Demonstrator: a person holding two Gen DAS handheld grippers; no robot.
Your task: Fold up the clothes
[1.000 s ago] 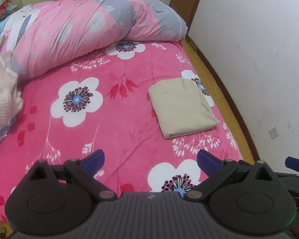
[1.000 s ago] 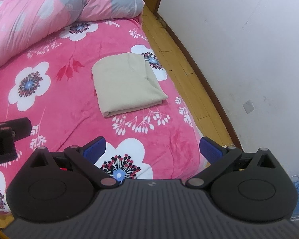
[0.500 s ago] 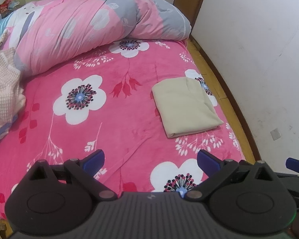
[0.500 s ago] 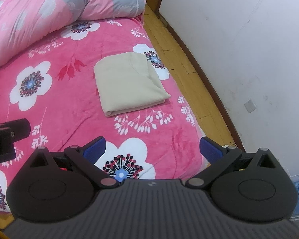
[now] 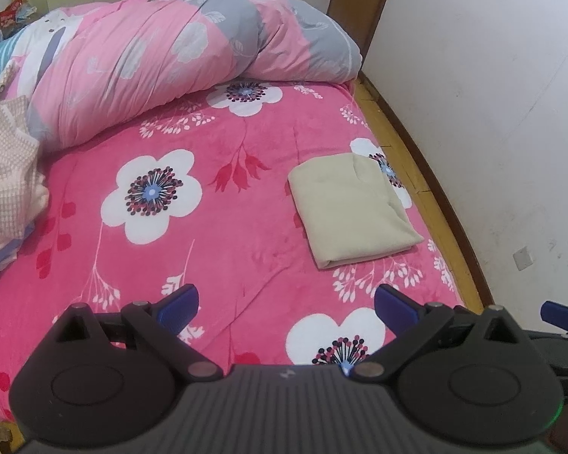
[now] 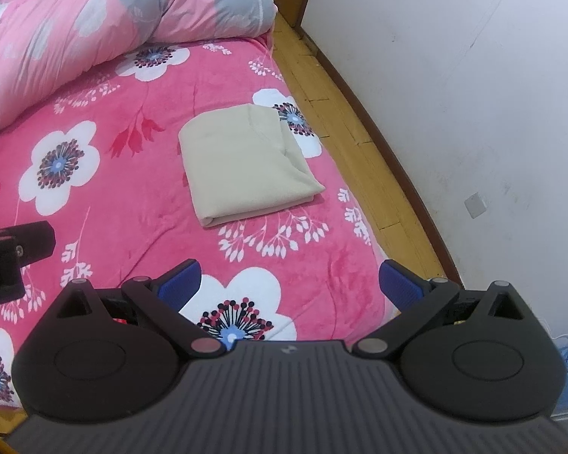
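A beige garment (image 5: 350,208) lies folded into a neat rectangle on the pink flowered bedspread (image 5: 227,234), near the bed's right edge. It also shows in the right wrist view (image 6: 242,168). My left gripper (image 5: 286,308) is open and empty, held above the near end of the bed, well short of the garment. My right gripper (image 6: 289,283) is open and empty, also above the near end. A loose checked pink garment (image 5: 5,174) lies crumpled at the left edge of the bed.
A rolled pink and grey duvet (image 5: 178,56) lies across the far end of the bed. A wooden bed rail (image 6: 344,128) and a white wall (image 6: 473,75) run along the right. The other gripper shows at the left edge (image 6: 7,253).
Both grippers have drifted slightly, so the bed and folded garment sit a little higher and further right in view. The garment has not moved. Both jaws stay open.
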